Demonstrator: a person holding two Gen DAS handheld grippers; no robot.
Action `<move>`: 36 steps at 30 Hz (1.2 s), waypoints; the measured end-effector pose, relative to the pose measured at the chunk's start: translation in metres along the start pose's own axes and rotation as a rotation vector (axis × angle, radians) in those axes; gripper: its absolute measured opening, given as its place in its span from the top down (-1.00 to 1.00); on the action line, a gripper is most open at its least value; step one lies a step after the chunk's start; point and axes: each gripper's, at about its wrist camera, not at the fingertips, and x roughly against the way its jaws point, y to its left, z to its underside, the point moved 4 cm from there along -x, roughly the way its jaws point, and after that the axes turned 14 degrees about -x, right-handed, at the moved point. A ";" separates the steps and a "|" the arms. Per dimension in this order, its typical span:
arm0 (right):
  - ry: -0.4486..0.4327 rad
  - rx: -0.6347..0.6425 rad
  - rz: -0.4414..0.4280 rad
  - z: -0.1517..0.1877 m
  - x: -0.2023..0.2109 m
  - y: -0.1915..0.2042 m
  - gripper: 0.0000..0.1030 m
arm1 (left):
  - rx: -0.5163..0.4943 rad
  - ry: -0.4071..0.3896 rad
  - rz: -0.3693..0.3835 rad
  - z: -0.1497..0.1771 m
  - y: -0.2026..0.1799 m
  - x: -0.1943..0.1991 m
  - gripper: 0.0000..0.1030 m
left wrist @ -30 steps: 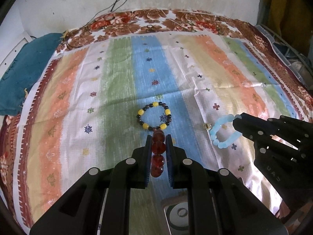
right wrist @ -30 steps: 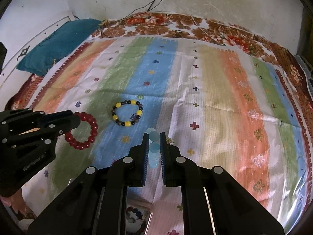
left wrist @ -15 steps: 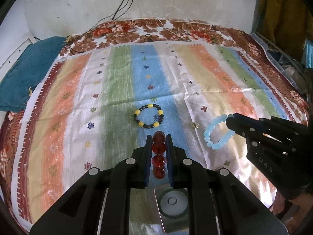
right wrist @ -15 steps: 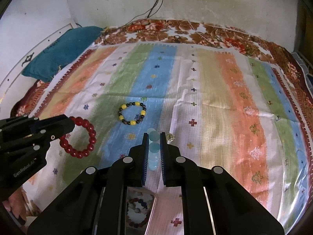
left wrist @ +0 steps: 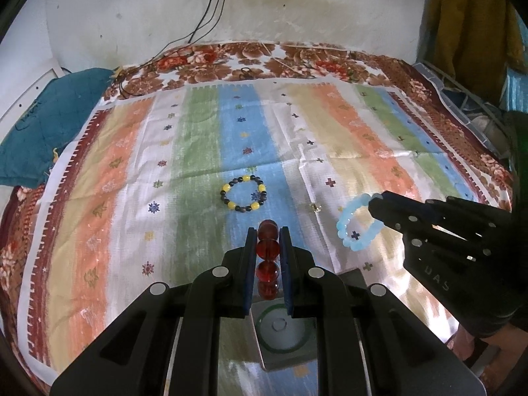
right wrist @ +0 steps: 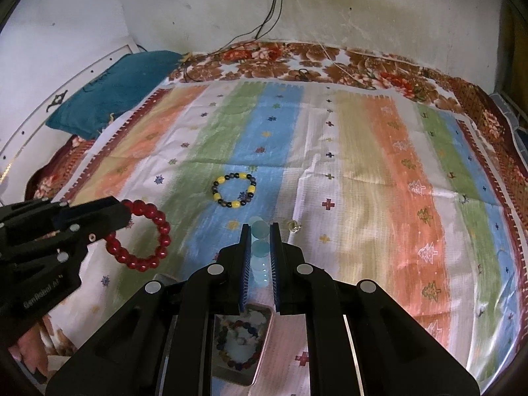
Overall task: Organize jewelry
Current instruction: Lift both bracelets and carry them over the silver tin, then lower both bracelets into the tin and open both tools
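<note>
Striped cloth [left wrist: 198,151] in orange, green, blue and white covers the bed, with a floral sheet [left wrist: 297,59] along its far edge below a stained white wall. Nearest, the left gripper [left wrist: 268,231] is clamped on a red bead bracelet [left wrist: 268,250] of glossy round beads, lifted off the cloth; the right gripper [right wrist: 260,227] is likewise closed on a pale blue bead bracelet [right wrist: 260,250]. Just beyond both, near the cloth's middle on the blue stripe, a dark-and-yellow bead bracelet [left wrist: 243,194] lies flat, with a small metal trinket [right wrist: 293,226] to its right. Only the right wrist view shows the red bracelet as a full ring, and a tray [right wrist: 264,346] holding mixed beads; the left wrist view shows the blue ring whole, and a tray [left wrist: 356,277] holding a green ring [left wrist: 282,349].
</note>
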 end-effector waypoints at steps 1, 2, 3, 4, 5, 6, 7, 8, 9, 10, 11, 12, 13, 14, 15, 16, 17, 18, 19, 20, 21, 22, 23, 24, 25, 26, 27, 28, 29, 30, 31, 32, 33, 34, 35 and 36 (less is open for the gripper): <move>-0.002 0.004 -0.001 0.001 0.002 0.001 0.77 | -0.006 0.000 0.000 0.002 -0.003 0.001 0.75; -0.005 0.007 -0.002 0.002 0.003 0.003 0.77 | -0.010 0.001 -0.001 0.004 -0.005 0.002 0.75; -0.007 0.010 -0.003 0.004 0.005 0.004 0.77 | -0.014 0.002 -0.001 0.005 -0.007 0.003 0.75; -0.012 0.008 -0.006 0.005 0.007 0.004 0.77 | -0.017 0.000 -0.004 0.007 -0.008 0.005 0.75; -0.013 0.009 -0.007 0.006 0.009 0.005 0.77 | -0.016 -0.003 -0.005 0.008 -0.009 0.007 0.75; -0.013 0.013 -0.009 0.006 0.009 0.006 0.76 | -0.014 -0.005 -0.002 0.009 -0.009 0.008 0.75; -0.013 0.015 -0.009 0.007 0.010 0.006 0.77 | -0.010 -0.008 0.002 0.010 -0.009 0.010 0.75; -0.012 0.018 -0.009 0.008 0.010 0.007 0.77 | -0.007 -0.011 0.003 0.011 -0.010 0.012 0.75; -0.010 0.021 -0.009 0.010 0.011 0.007 0.77 | -0.008 -0.012 0.002 0.012 -0.010 0.013 0.75; -0.010 0.021 -0.009 0.011 0.012 0.008 0.76 | -0.011 -0.013 0.001 0.013 -0.012 0.015 0.75; -0.011 0.021 -0.010 0.012 0.013 0.008 0.77 | -0.013 -0.014 0.000 0.015 -0.013 0.016 0.75; -0.010 0.023 -0.010 0.012 0.012 0.008 0.77 | -0.014 -0.015 0.002 0.016 -0.014 0.017 0.75; -0.011 0.025 -0.009 0.013 0.012 0.009 0.77 | -0.016 -0.014 0.005 0.017 -0.016 0.017 0.74; -0.009 0.026 -0.009 0.013 0.012 0.009 0.76 | -0.019 -0.015 0.006 0.018 -0.017 0.018 0.75; -0.002 0.033 -0.011 0.016 0.012 0.010 0.76 | -0.022 -0.015 0.005 0.019 -0.019 0.019 0.75; 0.002 0.033 -0.012 0.018 0.011 0.009 0.76 | -0.031 -0.014 -0.001 0.020 -0.021 0.020 0.75; 0.005 0.032 -0.012 0.021 0.012 0.009 0.76 | -0.038 -0.012 -0.007 0.021 -0.023 0.020 0.74; 0.013 0.035 -0.013 0.023 0.012 0.009 0.76 | -0.045 -0.011 -0.009 0.023 -0.026 0.020 0.74; 0.014 0.034 -0.014 0.025 0.012 0.009 0.76 | -0.046 -0.010 -0.004 0.024 -0.027 0.020 0.74; 0.013 0.033 -0.014 0.026 0.014 0.009 0.76 | -0.049 -0.012 0.001 0.025 -0.029 0.021 0.74; 0.011 0.035 -0.017 0.028 0.016 0.009 0.76 | -0.054 -0.014 0.003 0.026 -0.030 0.022 0.74; 0.008 0.033 -0.021 0.029 0.018 0.009 0.76 | -0.056 -0.016 0.004 0.026 -0.031 0.023 0.74; 0.004 0.031 -0.025 0.030 0.021 0.010 0.76 | -0.057 -0.019 0.006 0.027 -0.032 0.024 0.74; 0.000 0.033 -0.029 0.031 0.024 0.010 0.76 | -0.057 -0.021 0.009 0.028 -0.033 0.025 0.74; -0.003 0.032 -0.031 0.032 0.026 0.010 0.76 | -0.057 -0.021 0.010 0.029 -0.034 0.026 0.74; -0.002 0.030 -0.032 0.033 0.026 0.009 0.76 | -0.059 -0.021 0.011 0.030 -0.035 0.026 0.74; 0.002 0.024 -0.033 0.034 0.026 0.008 0.76 | -0.063 -0.021 0.012 0.031 -0.036 0.027 0.74; 0.009 0.016 -0.035 0.036 0.025 0.007 0.76 | -0.067 -0.022 0.013 0.032 -0.038 0.028 0.74; 0.017 0.009 -0.038 0.037 0.024 0.006 0.76 | -0.068 -0.021 0.015 0.033 -0.039 0.028 0.74; 0.023 0.008 -0.043 0.039 0.024 0.006 0.76 | -0.068 -0.020 0.015 0.033 -0.040 0.028 0.74; 0.024 0.009 -0.041 0.040 0.024 0.006 0.76 | -0.070 -0.019 0.015 0.035 -0.041 0.028 0.74; 0.025 0.010 -0.041 0.042 0.025 0.006 0.76 | -0.071 -0.017 0.016 0.036 -0.042 0.028 0.74; 0.027 0.009 -0.042 0.044 0.026 0.006 0.76 | -0.072 -0.015 0.016 0.037 -0.043 0.028 0.74; 0.029 0.006 -0.044 0.045 0.027 0.005 0.76 | -0.073 -0.012 0.017 0.039 -0.044 0.028 0.74; 0.029 0.004 -0.045 0.047 0.028 0.005 0.76 | -0.077 -0.010 0.021 0.040 -0.045 0.027 0.74; 0.031 0.004 -0.046 0.048 0.028 0.005 0.76 | -0.077 -0.009 0.021 0.041 -0.045 0.027 0.74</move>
